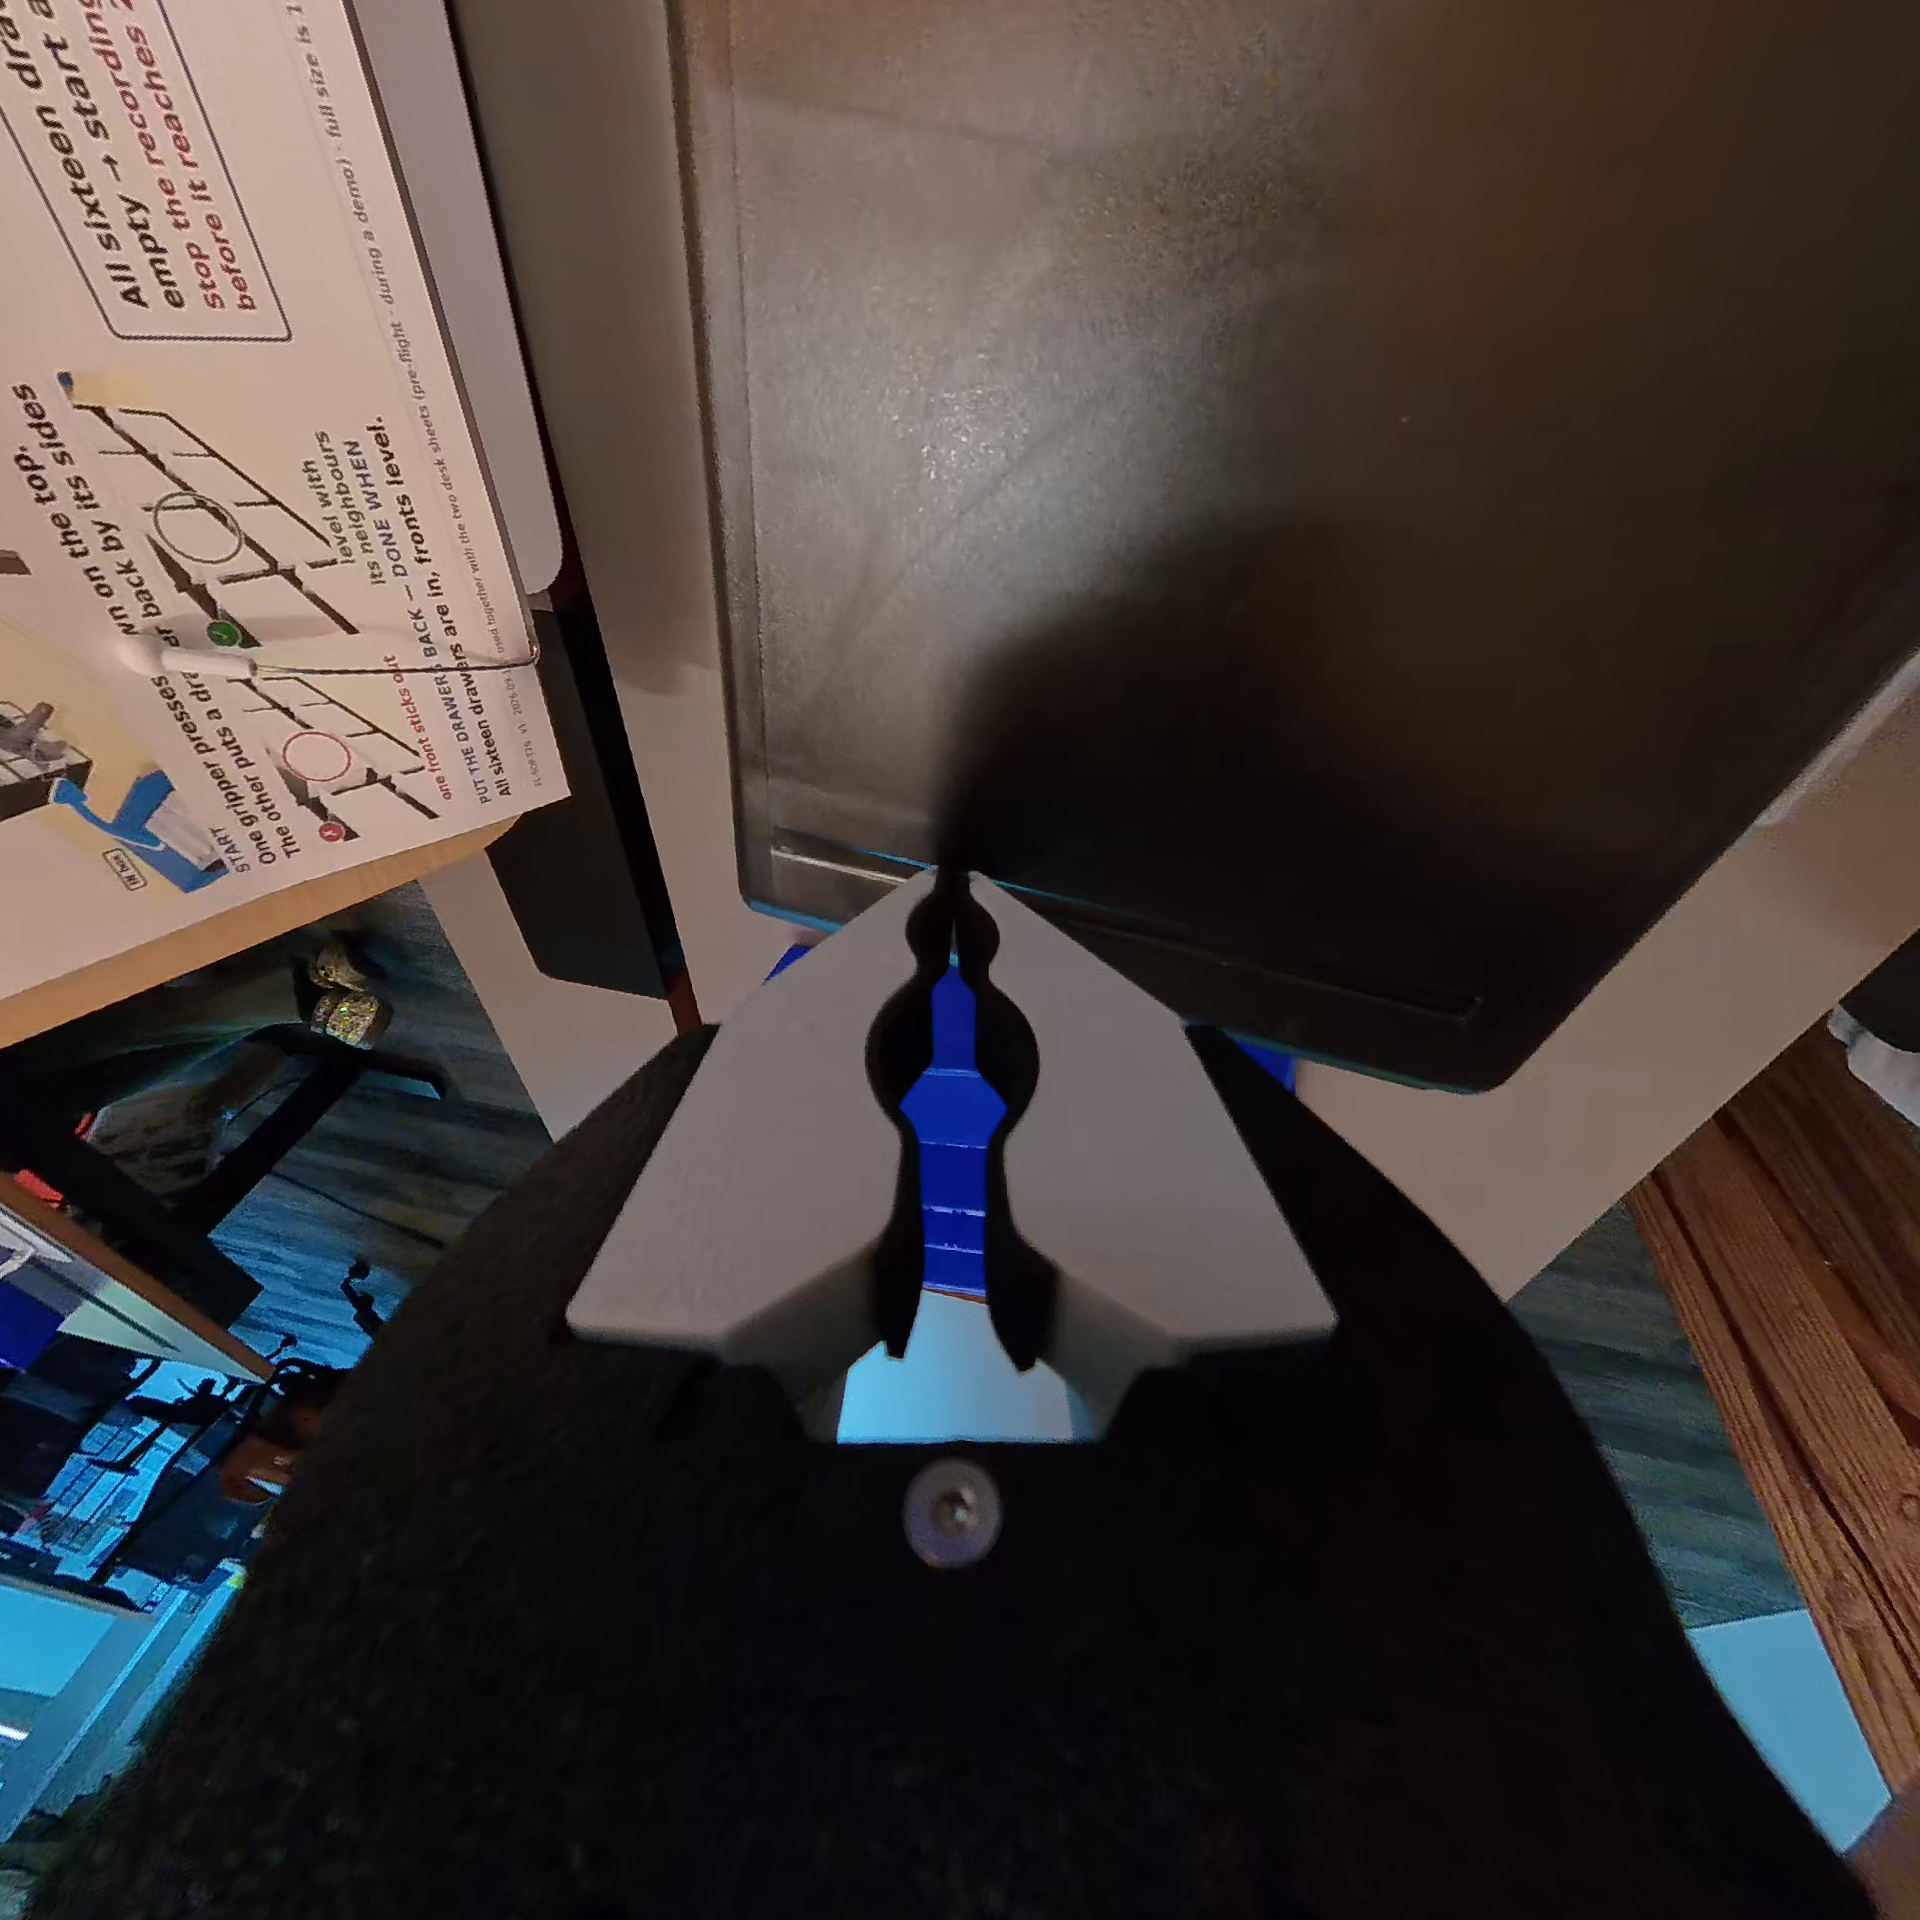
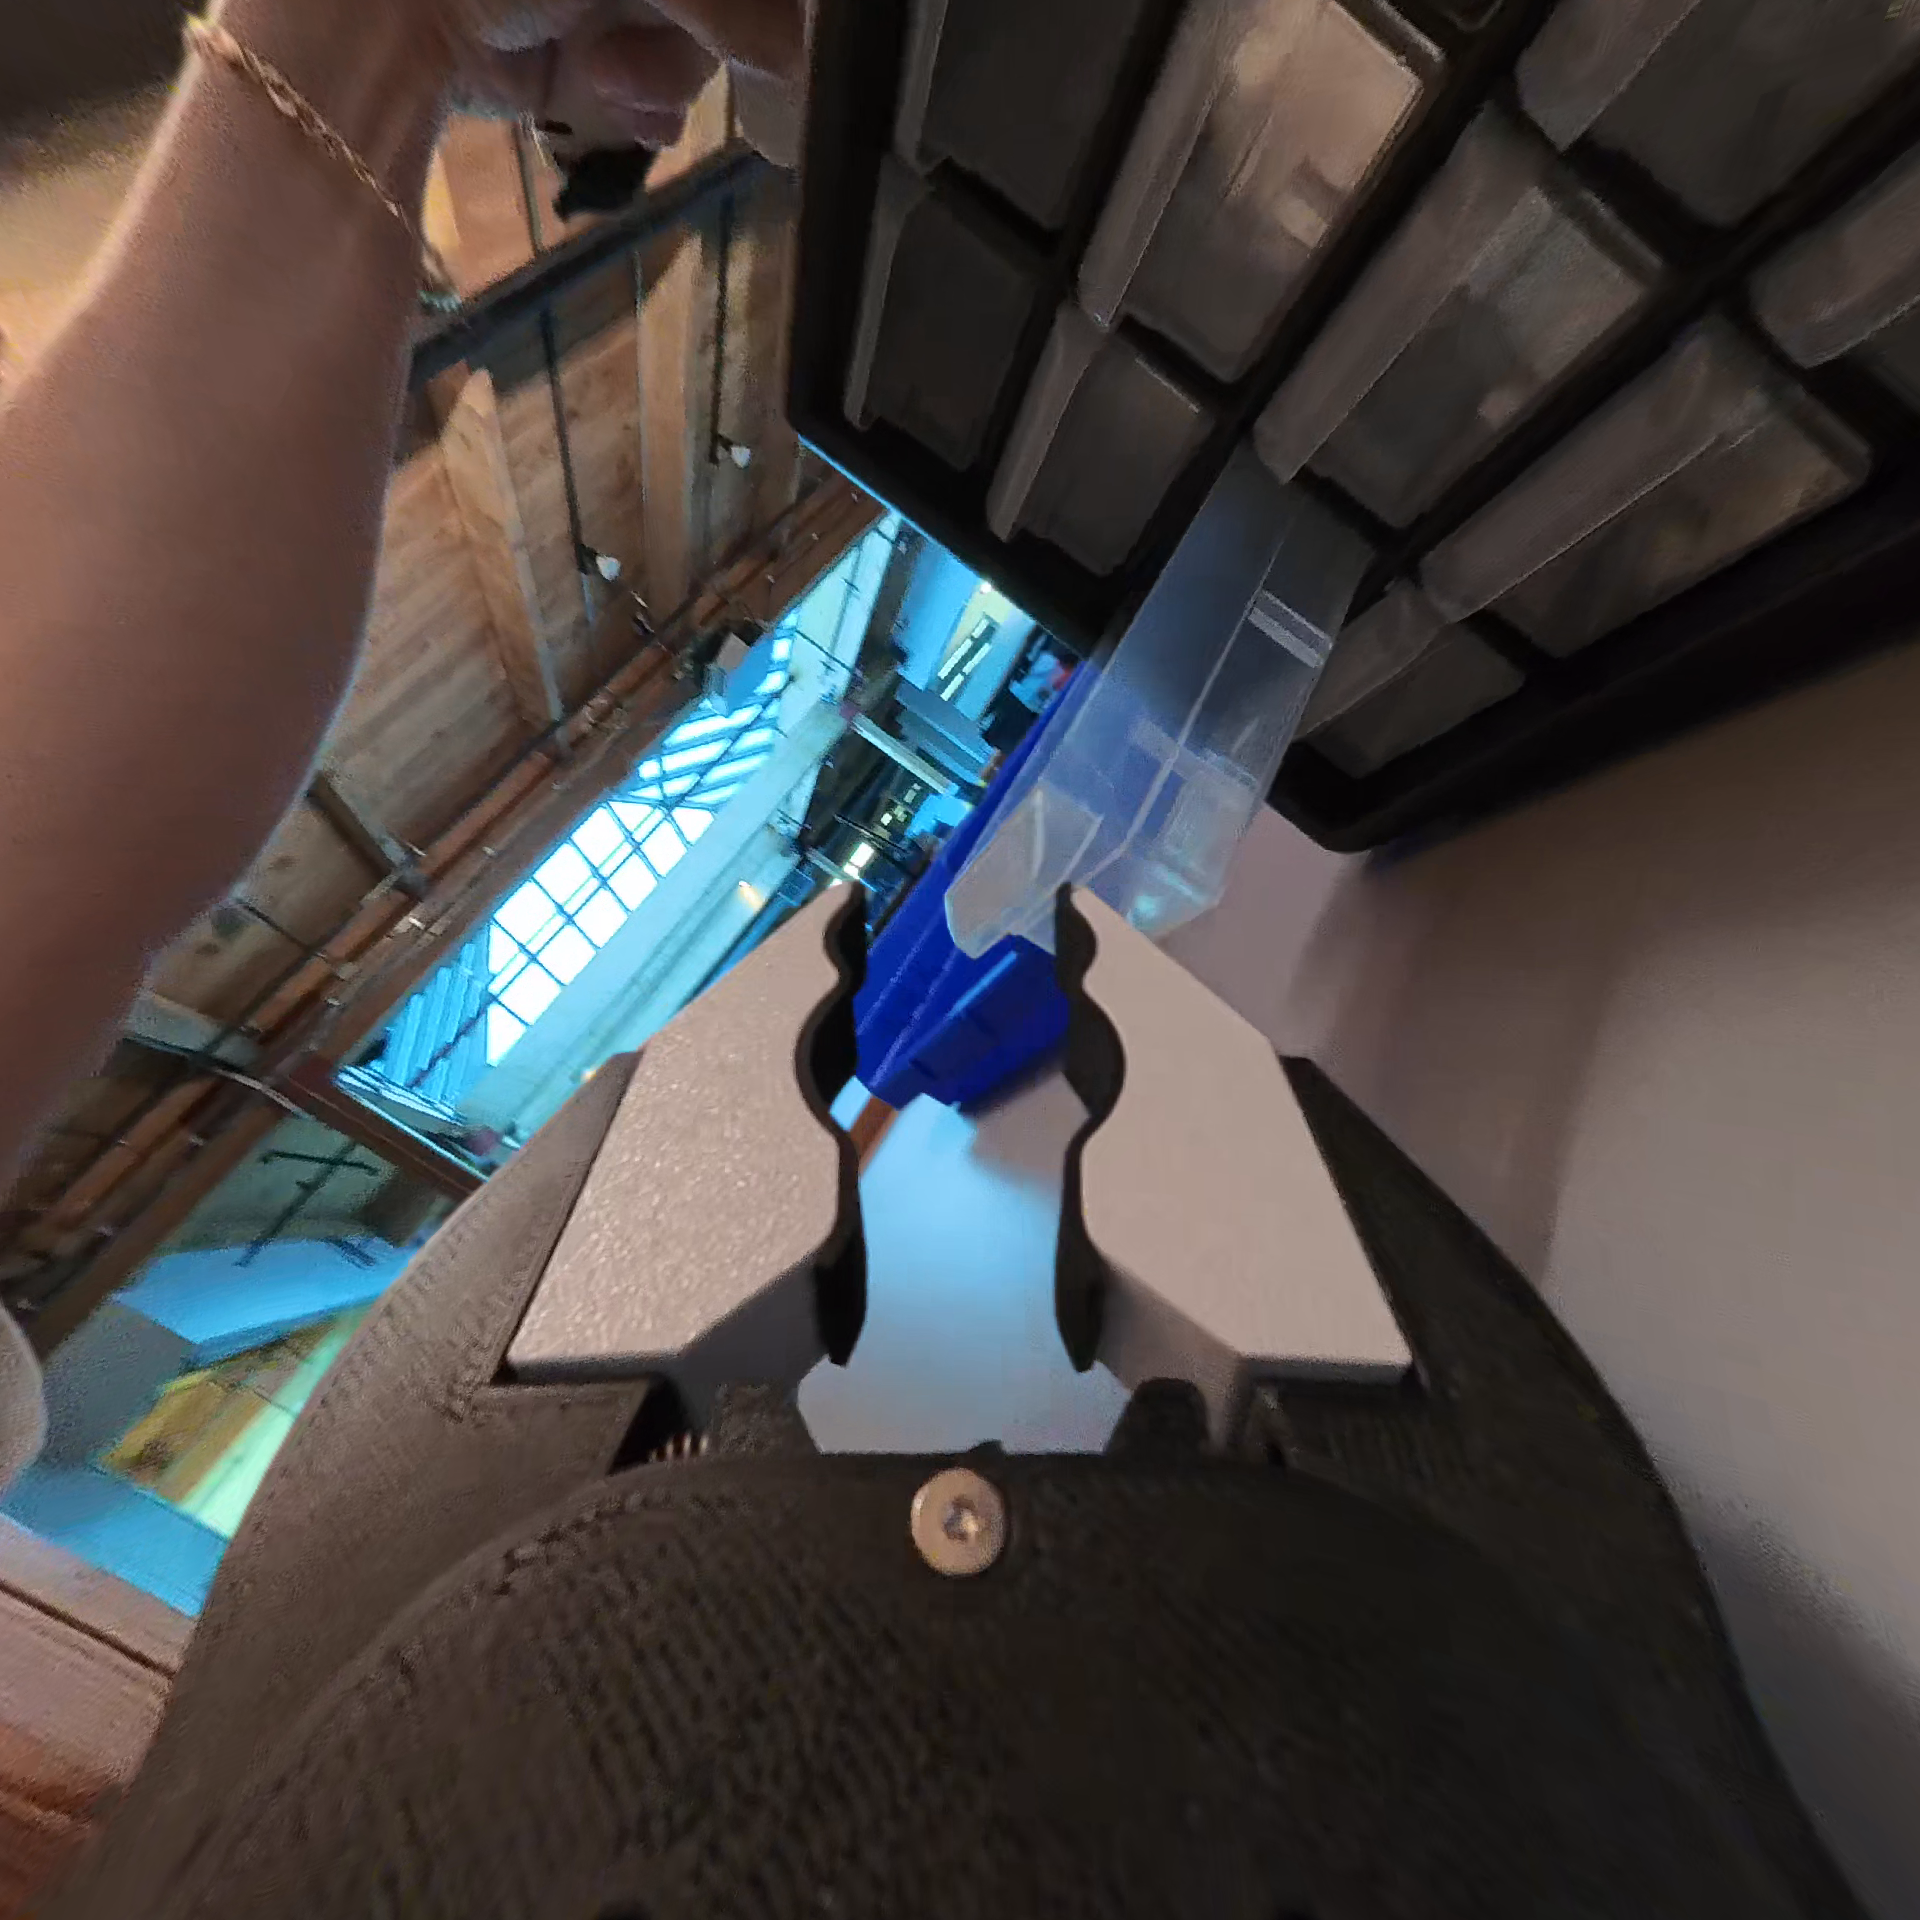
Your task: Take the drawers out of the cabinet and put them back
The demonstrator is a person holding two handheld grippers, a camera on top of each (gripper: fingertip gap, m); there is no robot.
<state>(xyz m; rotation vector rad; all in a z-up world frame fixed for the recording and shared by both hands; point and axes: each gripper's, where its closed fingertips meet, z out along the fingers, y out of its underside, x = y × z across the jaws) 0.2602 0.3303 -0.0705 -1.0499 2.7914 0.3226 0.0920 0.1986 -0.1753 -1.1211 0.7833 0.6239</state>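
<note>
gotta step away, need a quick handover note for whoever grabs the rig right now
Left gripper: shut, tips pressed on the black cabinet top.
Right gripper: open, at the handle of the clear drawer, not gripping yet.
That drawer is pulled most of the way out; the other drawers in view sit in their slots. Blue bin behind.
Cannot tell whether it is coming out or going back.

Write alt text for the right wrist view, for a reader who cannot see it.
The right gripper, open, points at a clear plastic drawer pulled partway out of a black cabinet of small drawers. A blue bin sits beyond it on the white table, and a person's bare arm reaches up on the left.
</note>
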